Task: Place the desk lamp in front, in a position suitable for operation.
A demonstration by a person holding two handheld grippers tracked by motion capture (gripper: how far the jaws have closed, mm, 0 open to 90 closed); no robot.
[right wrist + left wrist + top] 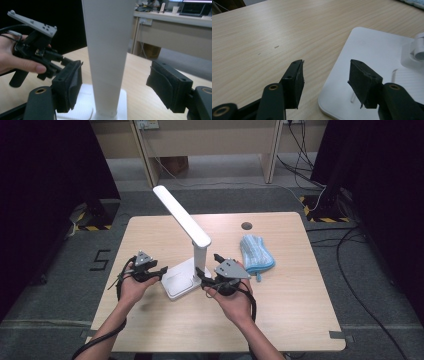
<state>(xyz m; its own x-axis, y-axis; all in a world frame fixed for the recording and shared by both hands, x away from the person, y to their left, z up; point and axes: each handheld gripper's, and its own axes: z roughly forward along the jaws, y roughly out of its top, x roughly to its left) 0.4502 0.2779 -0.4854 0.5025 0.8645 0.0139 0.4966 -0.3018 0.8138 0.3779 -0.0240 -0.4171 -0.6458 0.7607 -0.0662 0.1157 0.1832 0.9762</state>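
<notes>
1. Wooden table (150, 227) on grey carpet, dark curtains to both sides, desk legs and cables behind. White desk lamp (192, 247) stands at mid-table: flat square base, upright post, long head tilted up and away to the left. Blue cloth (256, 252) lies folded just right of the lamp, apart from it.

2. Left gripper (159, 271) sits low at the left edge of the lamp base (372, 50). Jaws apart and empty; one pad (295, 80) is over bare wood, the other over the white base. No contact visible.

3. Right gripper (206, 278) is level with the lamp post (107, 50), which stands between its jaws. Jaws spread wide, with a clear gap on each side of the post; nothing gripped.

4. Risk, judged: post is off-centre between the right jaws, nearer the left pad (68, 85). Closing now would land one pad first and shove the post sideways, sliding or twisting the lamp on the smooth wood.

5. Risk: head is long and leans far out, so the lamp looks top-heavy. A push on the post with the base not held down could tip it towards the left hand.

6. Risk: left pad half over the base edge could catch the rim and lever the base up, or slip off it.

7. Risk: cloth is close; a skidding base may drag it.
</notes>
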